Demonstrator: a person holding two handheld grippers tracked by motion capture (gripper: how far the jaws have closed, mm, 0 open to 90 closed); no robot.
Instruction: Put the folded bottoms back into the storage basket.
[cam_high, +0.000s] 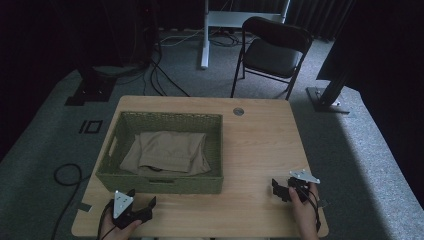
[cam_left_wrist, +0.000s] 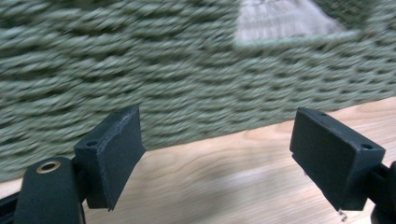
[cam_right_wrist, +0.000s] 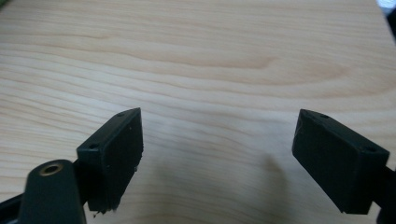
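The folded tan cloth (cam_high: 167, 151) lies inside the green woven basket (cam_high: 165, 186), which sits on the left half of the wooden table (cam_high: 260, 150). The left gripper (cam_high: 141, 206) rests just in front of the basket's near wall, jaws spread wide and holding nothing; in the left gripper view the weave fills the space ahead of it. The right gripper (cam_high: 276, 189) is well apart on the bare right side, jaws also spread and empty. The step in hand looks like reaching for the cloth, so the left gripper should rise clear of the rim before going in, then close on a folded edge, not on the weave.
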